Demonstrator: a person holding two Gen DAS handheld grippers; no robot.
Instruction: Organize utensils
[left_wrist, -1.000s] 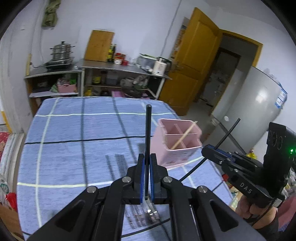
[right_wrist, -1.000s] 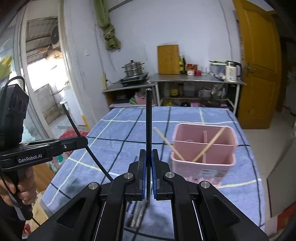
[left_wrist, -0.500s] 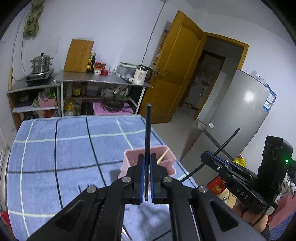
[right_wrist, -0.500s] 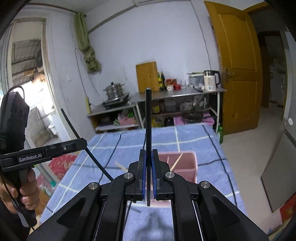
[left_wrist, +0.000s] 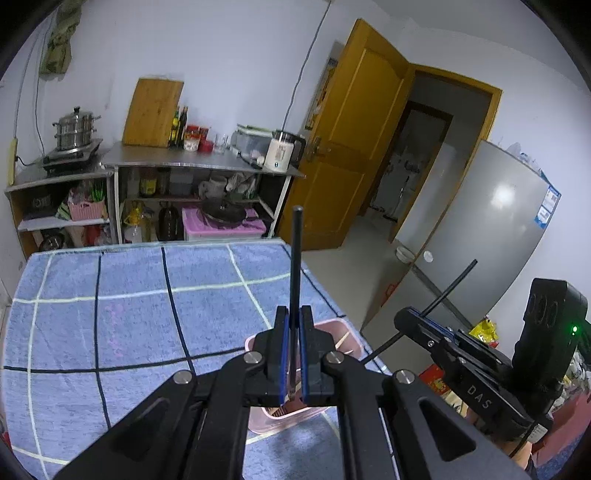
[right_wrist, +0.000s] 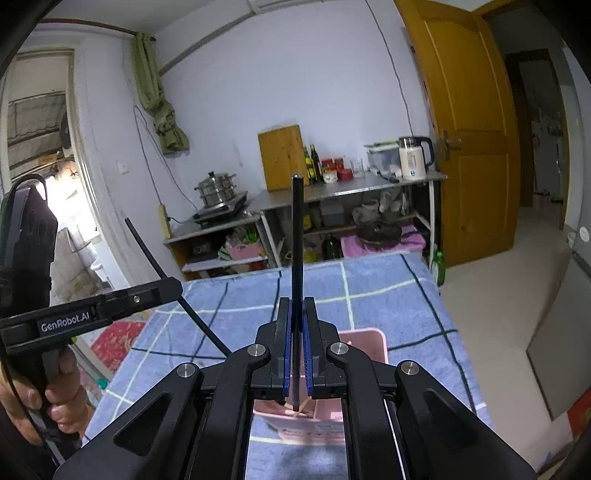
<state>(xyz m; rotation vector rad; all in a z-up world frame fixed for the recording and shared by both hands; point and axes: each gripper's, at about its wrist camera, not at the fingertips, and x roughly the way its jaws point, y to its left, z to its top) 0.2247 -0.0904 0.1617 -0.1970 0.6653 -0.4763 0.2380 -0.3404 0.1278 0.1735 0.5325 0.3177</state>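
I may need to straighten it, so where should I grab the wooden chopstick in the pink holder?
Pinch the upper end of the wooden chopstick, coming from above: it leans in the pink holder, and only that end clears the rim.

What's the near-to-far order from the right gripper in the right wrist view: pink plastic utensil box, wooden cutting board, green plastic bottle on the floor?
1. Pink plastic utensil box, directly under the right gripper, on the table.
2. Green plastic bottle, on the floor past the table's far right corner.
3. Wooden cutting board, leaning on the back wall above the steel counter.

Two black chopsticks (left_wrist: 296, 258) (left_wrist: 448, 286) (one per hand-held gripper), one pink utensil holder (right_wrist: 364, 341)
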